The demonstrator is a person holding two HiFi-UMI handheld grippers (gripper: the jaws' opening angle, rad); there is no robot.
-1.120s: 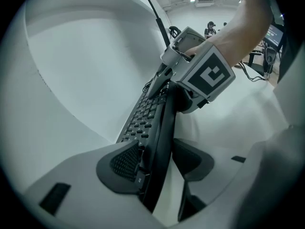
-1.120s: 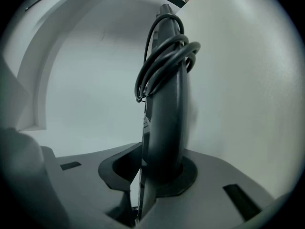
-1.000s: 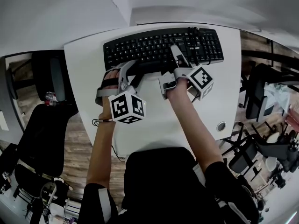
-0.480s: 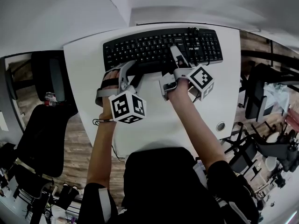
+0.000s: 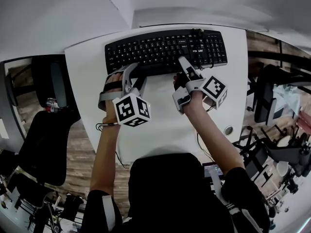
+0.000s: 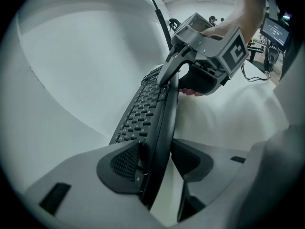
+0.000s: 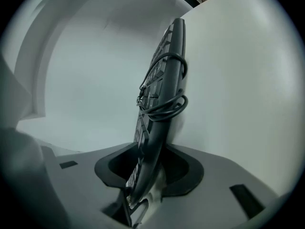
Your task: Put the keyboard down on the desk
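The keyboard [image 5: 165, 50] lies flat on the white bench [image 5: 160, 130] in the upper middle of the head view. Its long axis runs left to right across the frame, and its near long edge faces the bottom of the frame. Both claws meet that edge from below, square to the long axis. The left claw [image 6: 159, 160] is closed on the edge at the keyboard's left half, one pad on the keys and the other under the case. The right claw [image 7: 150, 171] sits at the right half. Its jaws have just been opening and stand wide, with the edge between them and a gap at each pad. Only the left claw grips.

As I judge it, the set-down is all but done. What remains is for the left claw to let go, then for both to draw straight back toward the bottom of the frame, so the keyboard is not skewed.
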